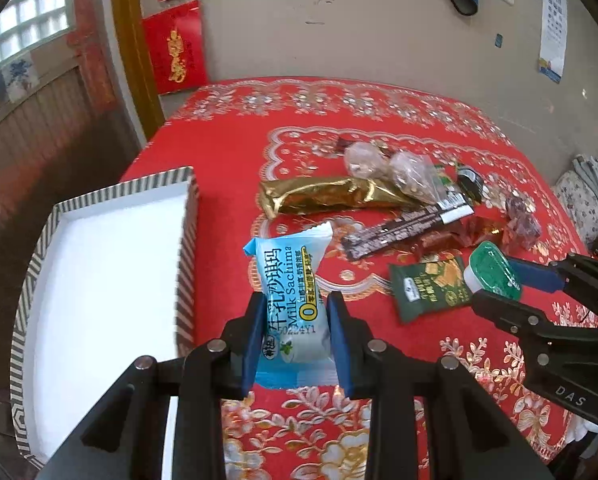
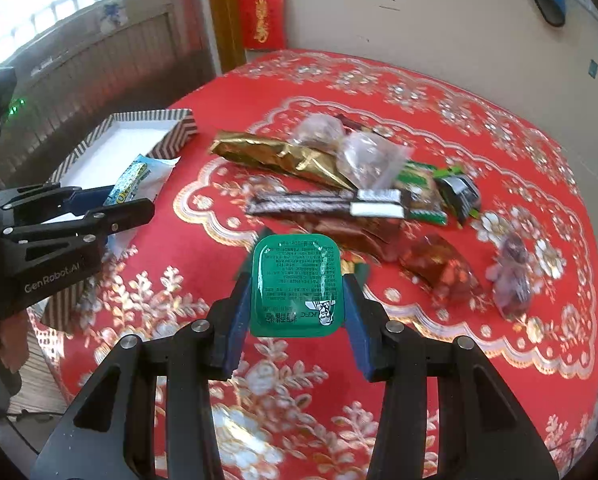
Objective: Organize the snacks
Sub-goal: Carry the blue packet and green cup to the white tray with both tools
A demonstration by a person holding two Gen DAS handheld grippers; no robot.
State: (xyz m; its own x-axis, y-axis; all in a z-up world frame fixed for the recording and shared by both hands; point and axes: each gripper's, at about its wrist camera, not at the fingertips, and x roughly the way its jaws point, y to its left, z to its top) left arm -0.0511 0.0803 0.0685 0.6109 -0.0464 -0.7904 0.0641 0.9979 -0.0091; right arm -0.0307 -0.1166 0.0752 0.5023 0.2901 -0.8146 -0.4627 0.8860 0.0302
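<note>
Left wrist view: my left tool (image 1: 295,334) is clamping the blue sachima packet (image 1: 289,280), lifted above the table (image 1: 227,152) by its left edge, just beside the striped box (image 1: 187,248). I'm wanting to clear that wall before releasing.

Right wrist view: my right tool (image 2: 297,304) is pinching the green sauce tub (image 2: 295,286) by its sides above the table's near part; I'm keeping it level.

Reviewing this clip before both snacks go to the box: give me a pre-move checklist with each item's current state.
1. Left gripper clamped on the blue sachima pack: ok.
2. Right gripper clamped on the green sauce cup: ok.
3. Both items lifted off the tablecloth: ok.
4. Striped box has free space: ok.
5. Grippers apart from each other: ok.
6. Cup seal intact: cannot tell.
</note>
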